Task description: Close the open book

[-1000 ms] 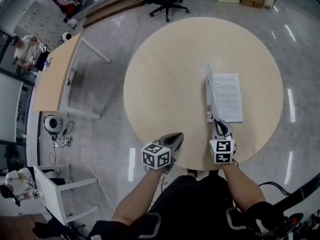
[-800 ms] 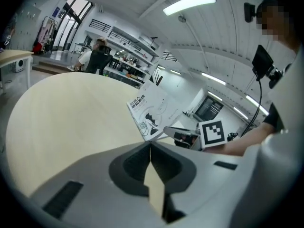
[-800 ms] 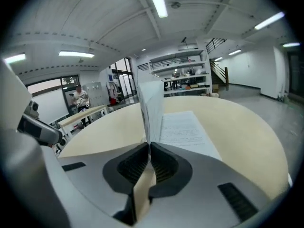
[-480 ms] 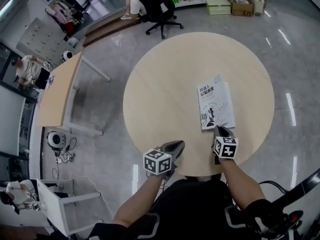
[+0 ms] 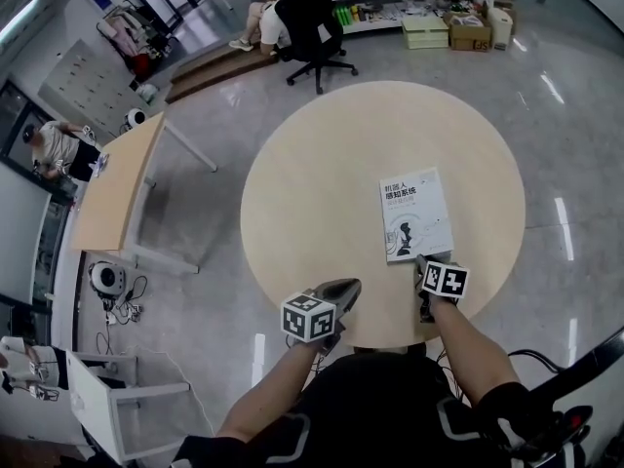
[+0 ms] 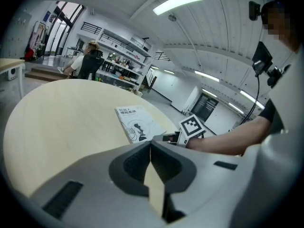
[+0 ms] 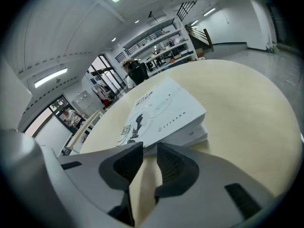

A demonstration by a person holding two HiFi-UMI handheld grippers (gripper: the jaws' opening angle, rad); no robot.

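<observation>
Over on the right half of the round worktop (image 5: 322, 164), we've got the book (image 5: 415, 214) lying flat and closed, front cover up, one short edge pointing back at us. The cover is white with printed text and a small dark figure on it. From the right gripper view you can see the stack of pages along one side, so it's properly shut.

Our right hand-held gripper (image 5: 426, 261) sits right at that near edge of the book, angled downward. Its jaws are opening, with just a narrow gap between them. Only bare worktop shows through that gap. The book's edge sits just past the tips, and the pads aren't pressing on it.

Our left hand-held gripper (image 5: 343, 287) is off to the left, over the near rim of the worktop and well apart from the book. Its jaws are together at the tips with nothing in them. From its own view the book and the other gripper are both off ahead of it.

Farther back, a person sits in a black office chair (image 5: 317, 13) near some shelves, and a long desk (image 5: 112, 164) stands off to the left.
</observation>
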